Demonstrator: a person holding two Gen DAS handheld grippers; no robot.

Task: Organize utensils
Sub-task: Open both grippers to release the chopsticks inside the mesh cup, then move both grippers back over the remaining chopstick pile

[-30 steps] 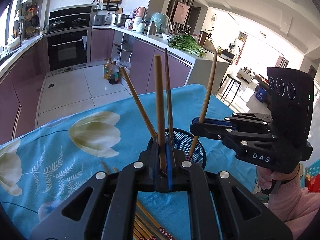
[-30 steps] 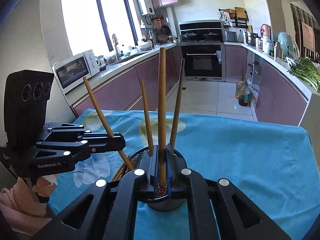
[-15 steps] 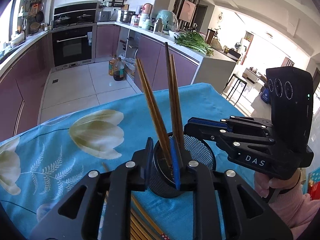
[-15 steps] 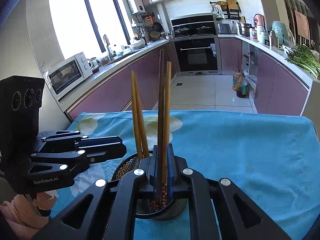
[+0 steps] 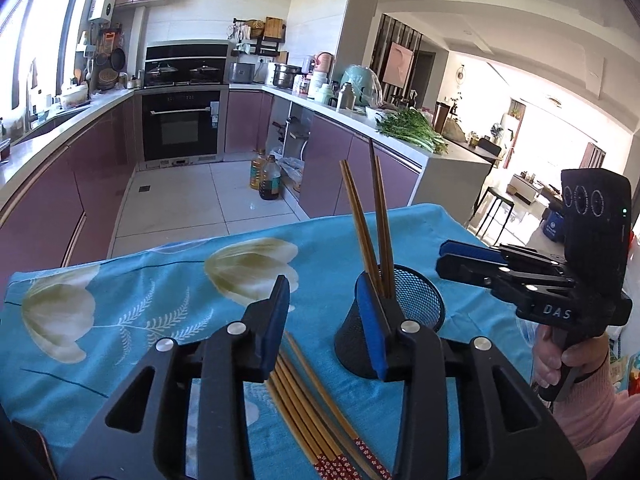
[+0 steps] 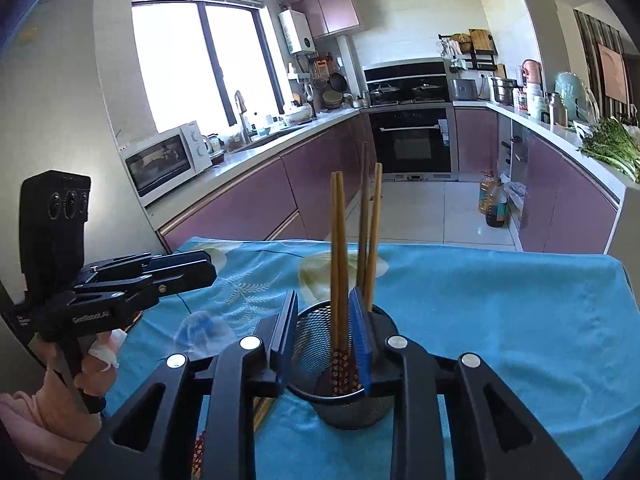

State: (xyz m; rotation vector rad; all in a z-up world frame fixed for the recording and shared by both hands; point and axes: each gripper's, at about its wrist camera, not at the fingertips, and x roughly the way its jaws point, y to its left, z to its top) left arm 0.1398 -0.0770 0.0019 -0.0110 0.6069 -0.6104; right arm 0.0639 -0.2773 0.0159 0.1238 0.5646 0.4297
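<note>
- Both claws have let go since a second ago: each was clenched on a wooden chopstick over the black wire-mesh cup [image 5: 404, 312] then, and their blue-padded jaws have just been opening, with nothing pressed between them now.
- Left claw [image 5: 326, 316] stands released and has drawn back from the cup; its right finger sits in front of the cup's near wall, and its left finger hangs over the teal flower-print cloth on the surface [image 5: 140, 280].
- Between and just below the left claw's fingers lies a loose bundle of brown wooden chopsticks with red patterned ends [image 5: 316, 412], flat on the cloth.
- Four brown wooden chopsticks [image 5: 370, 232] stand in the cup, leaning apart in two pairs, straight ahead of both claws.
- Right claw [image 6: 324, 334] is also released; from its own camera the cup's rim [image 6: 316, 312] shows between its fingers, and one upright pair with red patterned lower ends [image 6: 339, 264] rises in the gap without either pad touching it.
- From the left camera the right claw [image 5: 460, 258] hovers to the right of the cup, apart from it, gripped by a hand in a pink sleeve [image 5: 568, 364].
- From the right camera the left claw [image 6: 200, 268] sits off to the left of the cup, held by the other hand [image 6: 72, 392].
</note>
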